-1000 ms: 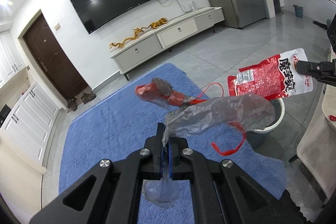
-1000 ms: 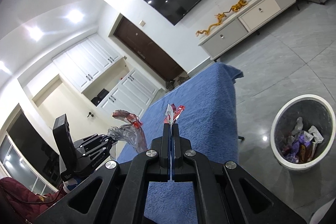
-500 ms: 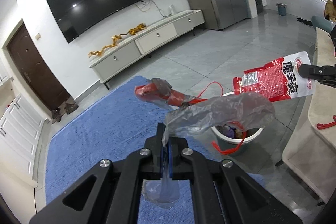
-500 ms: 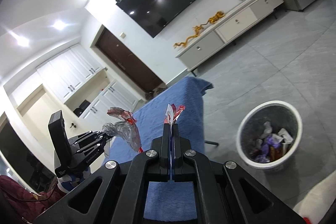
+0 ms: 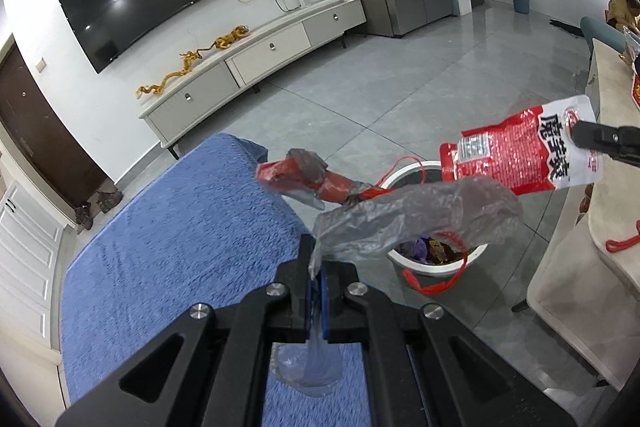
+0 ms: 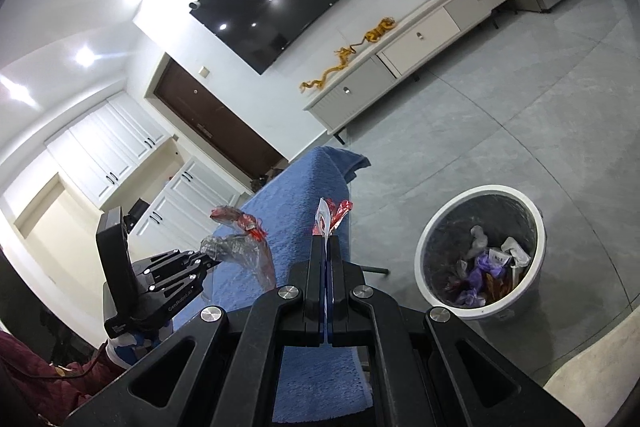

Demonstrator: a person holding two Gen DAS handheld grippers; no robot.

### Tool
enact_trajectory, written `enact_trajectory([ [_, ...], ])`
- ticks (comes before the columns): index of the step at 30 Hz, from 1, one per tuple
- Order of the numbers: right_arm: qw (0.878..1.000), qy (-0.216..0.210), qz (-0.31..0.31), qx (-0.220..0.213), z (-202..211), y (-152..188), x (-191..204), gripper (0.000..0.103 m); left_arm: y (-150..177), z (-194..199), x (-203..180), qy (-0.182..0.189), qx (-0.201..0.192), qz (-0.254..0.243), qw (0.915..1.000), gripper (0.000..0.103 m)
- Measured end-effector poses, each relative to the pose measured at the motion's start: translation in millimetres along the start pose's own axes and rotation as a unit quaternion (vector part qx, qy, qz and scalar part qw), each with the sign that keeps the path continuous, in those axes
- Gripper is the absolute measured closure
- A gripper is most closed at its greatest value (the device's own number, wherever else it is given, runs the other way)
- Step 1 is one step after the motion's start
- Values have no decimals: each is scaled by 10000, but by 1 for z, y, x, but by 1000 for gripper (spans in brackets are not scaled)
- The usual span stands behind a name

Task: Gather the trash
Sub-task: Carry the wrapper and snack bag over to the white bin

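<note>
Both pairs of fingers are clamped: left gripper (image 5: 318, 291) pinches a clear plastic bag (image 5: 416, 219) trailing toward two o'clock; right gripper (image 6: 327, 259) nips a red snack packet (image 5: 524, 157). Bin (image 6: 480, 251) sits at three o'clock.

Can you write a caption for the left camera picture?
Left gripper pinches a plastic bag near the trash bin.

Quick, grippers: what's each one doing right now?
Left gripper: closed on the clear plastic bag.
Right gripper: closed on the red snack packet.
</note>
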State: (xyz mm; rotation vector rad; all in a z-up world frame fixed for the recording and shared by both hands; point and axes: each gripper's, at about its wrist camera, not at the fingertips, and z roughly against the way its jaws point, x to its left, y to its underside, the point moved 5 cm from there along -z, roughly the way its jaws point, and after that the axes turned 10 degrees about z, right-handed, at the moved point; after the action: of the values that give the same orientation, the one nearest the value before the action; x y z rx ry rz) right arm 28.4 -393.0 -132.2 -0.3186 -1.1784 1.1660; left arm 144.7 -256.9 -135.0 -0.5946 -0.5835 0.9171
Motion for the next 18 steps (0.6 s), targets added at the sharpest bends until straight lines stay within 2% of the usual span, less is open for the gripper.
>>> enact_trajectory([
  [9,9994,186,-158,243,-24,-4,-23,103,-12,-47,-13,188,229,-35,9996,101],
  [18,9975,538,-386,258,-36,-7,-52,103,-24,-83,-28,238,321,-162,9991,101],
])
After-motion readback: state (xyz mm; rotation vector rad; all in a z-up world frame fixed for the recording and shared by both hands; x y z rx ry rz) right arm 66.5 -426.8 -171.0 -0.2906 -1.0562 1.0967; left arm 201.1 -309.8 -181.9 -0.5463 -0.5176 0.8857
